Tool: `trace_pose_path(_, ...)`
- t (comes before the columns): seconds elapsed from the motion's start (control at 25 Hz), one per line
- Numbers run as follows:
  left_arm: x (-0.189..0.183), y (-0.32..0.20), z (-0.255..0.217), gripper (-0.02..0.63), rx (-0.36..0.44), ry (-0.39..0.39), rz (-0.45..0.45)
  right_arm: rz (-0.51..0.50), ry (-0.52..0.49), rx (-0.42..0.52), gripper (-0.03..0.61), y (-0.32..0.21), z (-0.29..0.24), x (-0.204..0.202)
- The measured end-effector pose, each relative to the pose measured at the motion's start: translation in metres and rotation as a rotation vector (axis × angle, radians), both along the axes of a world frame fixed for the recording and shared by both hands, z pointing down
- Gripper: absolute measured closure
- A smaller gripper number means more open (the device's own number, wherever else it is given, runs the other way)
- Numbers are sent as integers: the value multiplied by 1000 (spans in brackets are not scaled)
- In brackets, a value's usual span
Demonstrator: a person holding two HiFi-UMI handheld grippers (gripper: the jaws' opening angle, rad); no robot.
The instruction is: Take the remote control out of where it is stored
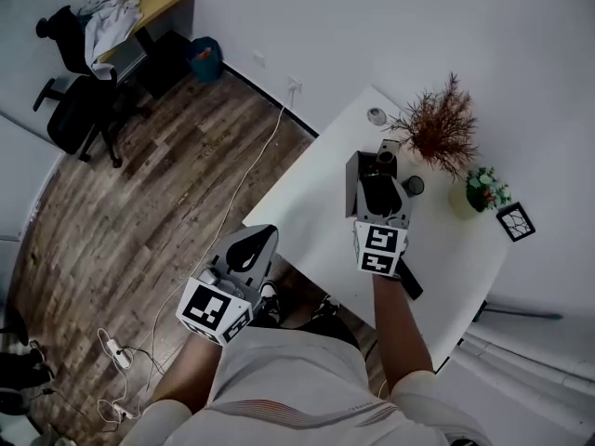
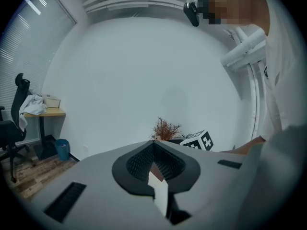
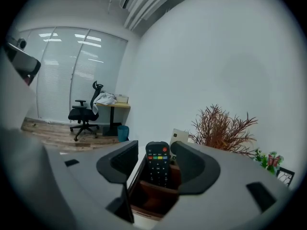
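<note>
**White Office Counter: Lining Up on the Stored Remote**

White walls and a wood floor surround the counter. On it an open brown box stands in front of a dried plant. The remote stands upright inside that box, with its buttons facing the right gripper view and its upper half clear of the rim.

Step in hand, as judged: the approach before the grasp. The right tongs are spread wide and hold nothing. The remote shows in the gap between the two jaws, and neither jaw touches it.

1. Keep the remote centred in the gap.
2. Advance until both jaws flank its exposed upper body, above the box rim.
3. Close on the narrow sides, not on the button face.
4. Lift along the remote's own length so the box is not dragged or tipped.

Pose: the right forearm reaches out over the counter, with the tongs pointing slightly down toward the box. The left tongs are closed with nothing in them. They are held off the counter edge, beside the body and near level.
</note>
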State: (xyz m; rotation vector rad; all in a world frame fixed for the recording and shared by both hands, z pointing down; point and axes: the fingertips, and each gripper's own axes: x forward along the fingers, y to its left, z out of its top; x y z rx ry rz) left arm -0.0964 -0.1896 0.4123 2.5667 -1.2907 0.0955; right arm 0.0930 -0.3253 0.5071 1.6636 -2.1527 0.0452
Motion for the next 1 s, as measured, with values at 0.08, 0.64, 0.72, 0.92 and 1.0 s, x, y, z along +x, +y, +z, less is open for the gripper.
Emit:
trace_pose_path(0.08,-3,-3,5,606,-14,1,0,18,11,-17,339,-10,10,-2)
trace_pose_path(0.64,-12,-15,21,606,-56,1,-9,68,-18,-17,360,-28,36,0)
trace_pose_path(0.72,-9,-15,21,606,-56,0,-2,64,-25,-13,365,-29,35,4)
trace_pose_path(0.92,-2,-12,19,606,-46,1,17,49,-45,30,368,-24,15,7)
trace_pose_path(1.0,1,-11,18,606,-46,-1,24,41,-63,64,368,-19,2,7)
